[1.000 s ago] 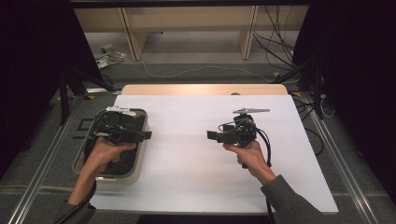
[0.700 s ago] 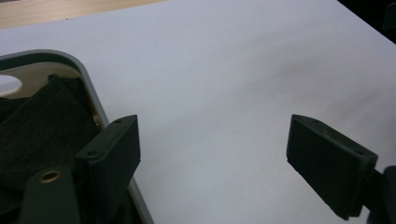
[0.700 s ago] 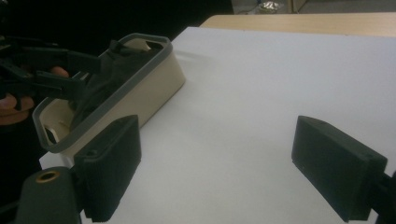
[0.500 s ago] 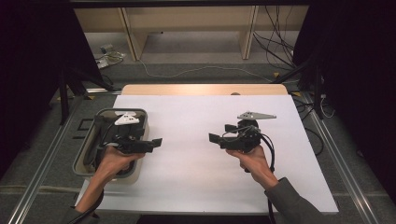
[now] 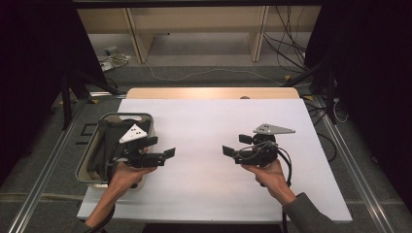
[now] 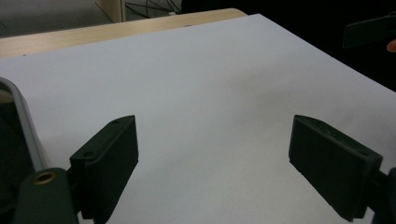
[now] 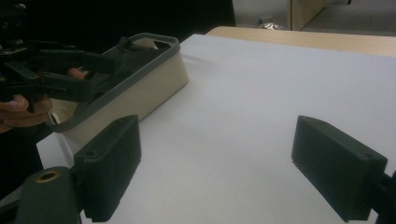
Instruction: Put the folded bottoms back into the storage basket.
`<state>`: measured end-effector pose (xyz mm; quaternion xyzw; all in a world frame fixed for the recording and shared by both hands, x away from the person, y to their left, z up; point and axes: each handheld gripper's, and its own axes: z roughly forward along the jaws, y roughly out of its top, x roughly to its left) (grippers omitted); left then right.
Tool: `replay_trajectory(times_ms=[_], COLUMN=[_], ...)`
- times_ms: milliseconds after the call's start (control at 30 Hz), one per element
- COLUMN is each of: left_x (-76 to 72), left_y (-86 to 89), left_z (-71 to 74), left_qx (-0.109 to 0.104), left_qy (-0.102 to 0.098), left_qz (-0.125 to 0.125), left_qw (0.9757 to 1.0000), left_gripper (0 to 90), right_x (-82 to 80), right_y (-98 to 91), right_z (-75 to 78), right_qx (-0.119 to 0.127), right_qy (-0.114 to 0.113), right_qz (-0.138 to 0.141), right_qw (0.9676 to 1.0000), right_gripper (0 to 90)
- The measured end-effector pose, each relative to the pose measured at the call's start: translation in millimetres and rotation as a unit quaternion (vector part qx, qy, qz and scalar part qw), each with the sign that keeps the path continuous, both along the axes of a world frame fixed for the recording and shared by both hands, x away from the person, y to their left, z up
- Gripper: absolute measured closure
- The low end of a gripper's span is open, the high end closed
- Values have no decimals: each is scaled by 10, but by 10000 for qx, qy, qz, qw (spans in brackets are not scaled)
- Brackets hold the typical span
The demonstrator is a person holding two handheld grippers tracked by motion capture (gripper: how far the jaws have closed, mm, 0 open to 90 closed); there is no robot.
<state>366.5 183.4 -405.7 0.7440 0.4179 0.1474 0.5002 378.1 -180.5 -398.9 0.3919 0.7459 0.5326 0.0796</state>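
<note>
On the left, the bin [image 5: 90,158] sits at the tabletop's [image 5: 209,126] left edge, grey rim, pale walls, with something dark bundled inside it, cloth by the look of it, though I can't tell for sure. The left claw [image 5: 167,154] hangs just off the bin's right side, jaws having just been opening, now standing wide apart with nothing between them, bare white sheet below. If the dark bundle is the next grab, my read is to swing back over the rim, come down steeply past the wall and bite a raised fold, not the bin's edge. Across the sheet, the right claw [image 5: 227,151] faces inward, jaws spread too, empty, well apart from the bin; it could pin the bin's wall while the other lifts.
</note>
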Motion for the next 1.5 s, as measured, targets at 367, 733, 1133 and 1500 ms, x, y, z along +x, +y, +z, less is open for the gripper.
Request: replay_trajectory(times_ms=[367,733,1133,1500], left_x=[-210,-364,-546,-641], left_y=[-56,-58,9,54], left_z=[-72,-122,-123,-167], left_qx=[-62,-16,-89,11], left_qy=[-287,-454,-718,-759], left_qz=[-182,-255,-264,-253], left_qw=[9994,9986,9970,9968], left_gripper=[155,155,155,155], right_x=[-194,-325,-514,-671], right_y=[-155,-224,-325,-473], right_z=[-47,-80,-165,-211], right_qx=[-85,-74,-183,-335], right_qy=[-243,-357,-535,-654], right_qz=[-73,-70,-123,-299], right_qw=[9996,9993,9983,9969], right_gripper=[166,158,157,156])
